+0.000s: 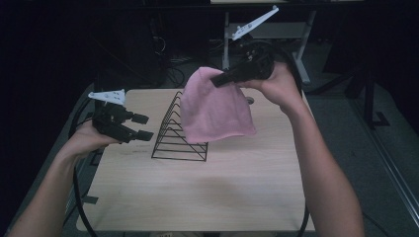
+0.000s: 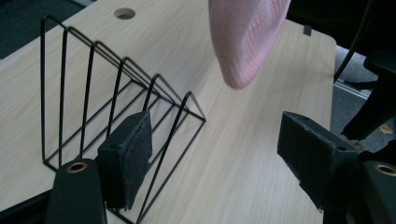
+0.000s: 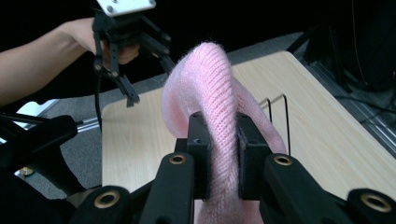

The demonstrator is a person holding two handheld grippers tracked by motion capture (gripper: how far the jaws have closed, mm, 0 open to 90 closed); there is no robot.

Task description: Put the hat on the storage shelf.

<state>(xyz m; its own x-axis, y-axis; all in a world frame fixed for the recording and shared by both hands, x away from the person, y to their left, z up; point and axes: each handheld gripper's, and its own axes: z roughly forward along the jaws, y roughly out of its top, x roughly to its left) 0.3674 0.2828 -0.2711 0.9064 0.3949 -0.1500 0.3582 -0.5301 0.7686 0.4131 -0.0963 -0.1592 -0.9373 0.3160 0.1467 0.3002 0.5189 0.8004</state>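
R gripper (image 1: 221,78) is clamped tight on a pink knit hat (image 1: 215,108), jaws pinching a fold of the fabric w/ no gap visible in the right gripper view. The hat hangs free in the air above the far-right part of the table (image 1: 207,192), its rounded end dangling just over & right of the wire rack (image 1: 178,129). Probably held high like this so the cloth drapes clear of the wires before going on or coming off; can't tell which.

L gripper (image 1: 143,126) sits low at the left, near the rack's left side, jaws wide apart & holding nothing. From its own view the rack falls between the jaws' line of sight, so prob. it's ready to steady the rack or take the hat's loose end.

Materials: hat is soft ribbed knit, slightly fuzzy, limp, bulges round at the closed end. Rack is thin black wire, a row of triangular dividers on a flat base, rigid & light, may slide if tugged. Table is pale wood-look laminate, smooth, w/ a cable hole (image 2: 124,13) at the far side. Jaw pads (image 2: 126,158) look like dark felt/foam, grippy on the knit.
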